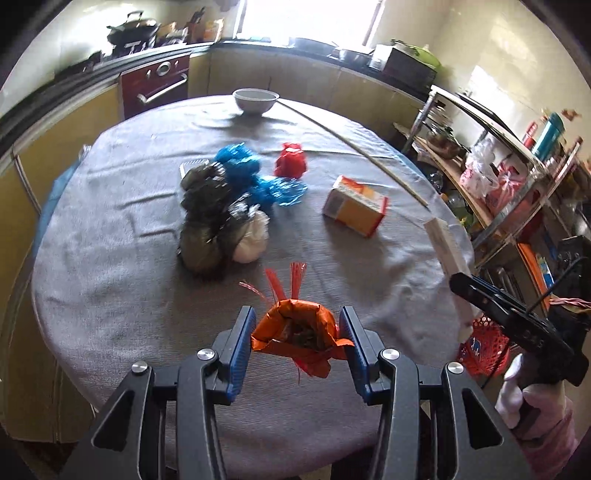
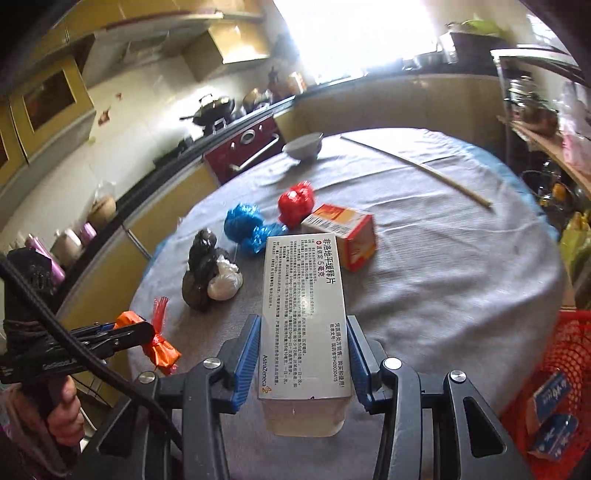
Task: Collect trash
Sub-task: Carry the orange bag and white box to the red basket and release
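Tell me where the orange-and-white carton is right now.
The orange-and-white carton lies on the grey tablecloth right of centre in both views, close beside the red bag, beyond the far end of the white medicine box.

Daylight came from a window [image 1: 306,18] at twelve o'clock, blown out to white in both views. Glare washed the wall [image 1: 476,55] toward one o'clock in the left wrist view. The grey tablecloth [image 1: 129,229] was evenly lit; the white bowl [image 1: 256,99] threw a soft shadow toward seven o'clock. Fisheye bending curved the counter [image 1: 74,79] at ten o'clock, and a black vignette closed the corners. Motion blur smeared the shelving [image 2: 546,122] at two o'clock in the right wrist view.
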Motion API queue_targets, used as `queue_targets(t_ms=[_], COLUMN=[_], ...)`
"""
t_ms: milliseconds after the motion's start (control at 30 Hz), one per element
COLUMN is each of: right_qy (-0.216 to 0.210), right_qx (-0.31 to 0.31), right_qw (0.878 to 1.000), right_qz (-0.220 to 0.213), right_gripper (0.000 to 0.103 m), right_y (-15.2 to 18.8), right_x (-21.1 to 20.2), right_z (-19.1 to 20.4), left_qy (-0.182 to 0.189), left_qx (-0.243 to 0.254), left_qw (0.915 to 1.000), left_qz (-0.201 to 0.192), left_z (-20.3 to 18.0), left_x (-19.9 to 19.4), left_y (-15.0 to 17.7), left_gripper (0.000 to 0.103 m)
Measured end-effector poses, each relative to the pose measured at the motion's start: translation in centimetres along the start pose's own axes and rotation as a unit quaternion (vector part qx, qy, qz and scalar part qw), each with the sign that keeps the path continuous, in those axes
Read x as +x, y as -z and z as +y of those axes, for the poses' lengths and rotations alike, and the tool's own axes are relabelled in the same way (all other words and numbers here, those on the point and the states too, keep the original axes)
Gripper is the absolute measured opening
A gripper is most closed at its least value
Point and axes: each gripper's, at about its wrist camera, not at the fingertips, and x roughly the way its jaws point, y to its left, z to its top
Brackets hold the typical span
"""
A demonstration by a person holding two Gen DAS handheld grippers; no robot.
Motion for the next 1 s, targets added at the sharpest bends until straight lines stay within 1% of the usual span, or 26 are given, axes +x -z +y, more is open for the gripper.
queue_targets(t_ms=[100,367,633,800,900,1000], right_qy=[0.005,0.019,0.052,0.071,0.079,0.084], right_qx=[0.006,0.037,0.066,0.081,0.089,0.100], right_qw=[1.000,0.997,0.991,0.986,0.983,0.979], right_qz=[-0.019,-0.063,-0.104,-0.128,-0.141,-0.156], right_gripper=[0.047,0.047,0.047,0.047,0.047,0.047], right_y=[0.6,1.1,1.9,2.3,2.4,2.7], right_x=[-2.4,-6.8,-10.6,-12.7,-13.9,-15.1], right_z=[-0.9,-4.1,-7.2,-9.0,-10.0,-11.3], left_qy=[0.000,0.001,0.009,0.015,0.021,0.037], left_qx=[0.018,0.065,0.106,0.142,0.166,0.190], left_qw=[0.9998,0.9977,0.9941,0.9897,0.9857,0.9808], left_qz=[-0.007,-0.016,-0.017,-0.013,-0.019,-0.020], left_z=[-1.7,-5.8,-9.4,-12.3,-14.3,-16.4], left_x=[-0.5,-0.9,-0.7,-0.2,-0.2,0.0], left_y=[-0.3,-1.2,-2.2,-2.4,-2.6,-2.8], left_gripper=[0.048,0.049,0.049,0.049,0.049,0.048])
